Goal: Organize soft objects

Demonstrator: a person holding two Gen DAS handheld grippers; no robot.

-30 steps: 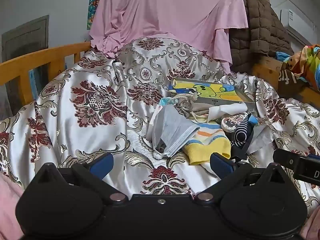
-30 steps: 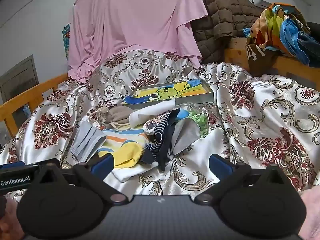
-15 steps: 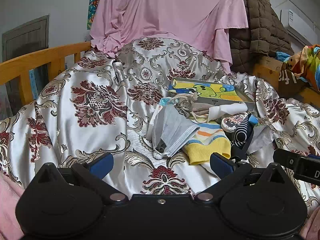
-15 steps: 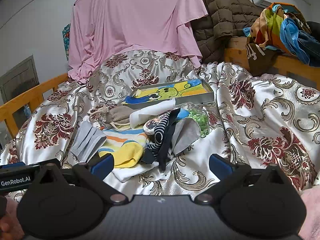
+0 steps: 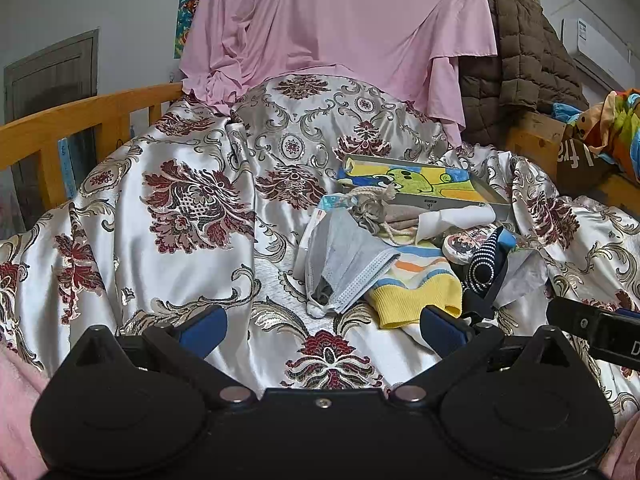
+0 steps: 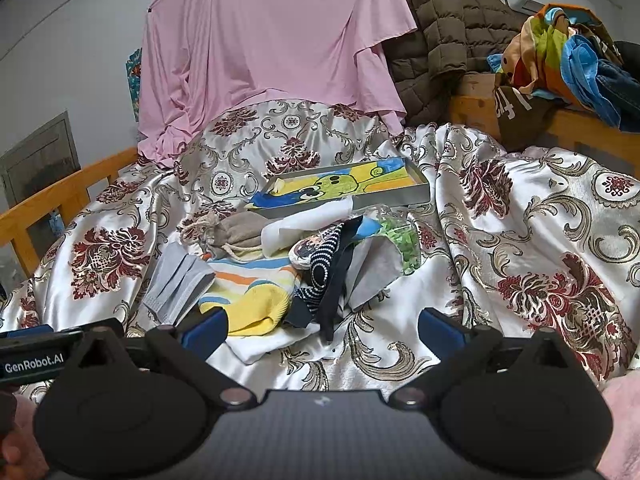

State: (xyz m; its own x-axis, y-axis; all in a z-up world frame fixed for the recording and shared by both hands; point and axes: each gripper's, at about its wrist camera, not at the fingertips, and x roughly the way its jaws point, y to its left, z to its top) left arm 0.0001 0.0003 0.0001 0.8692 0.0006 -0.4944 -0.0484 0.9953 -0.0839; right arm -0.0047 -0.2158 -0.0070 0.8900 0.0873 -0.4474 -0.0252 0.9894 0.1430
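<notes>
On the floral satin bedspread [image 5: 192,216], the soft things lay heaped toward its middle: leftmost a grey face mask [image 5: 344,260], then a yellow striped sock [image 5: 416,288], a dotted navy sock [image 5: 486,264] and a drawstring pouch [image 6: 236,232], all just before a shallow cartoon-printed box [image 6: 348,184]. The left gripper [image 5: 320,326] hovered with fingers apart, empty; the right gripper [image 6: 322,328] likewise stood spread and empty.
</notes>
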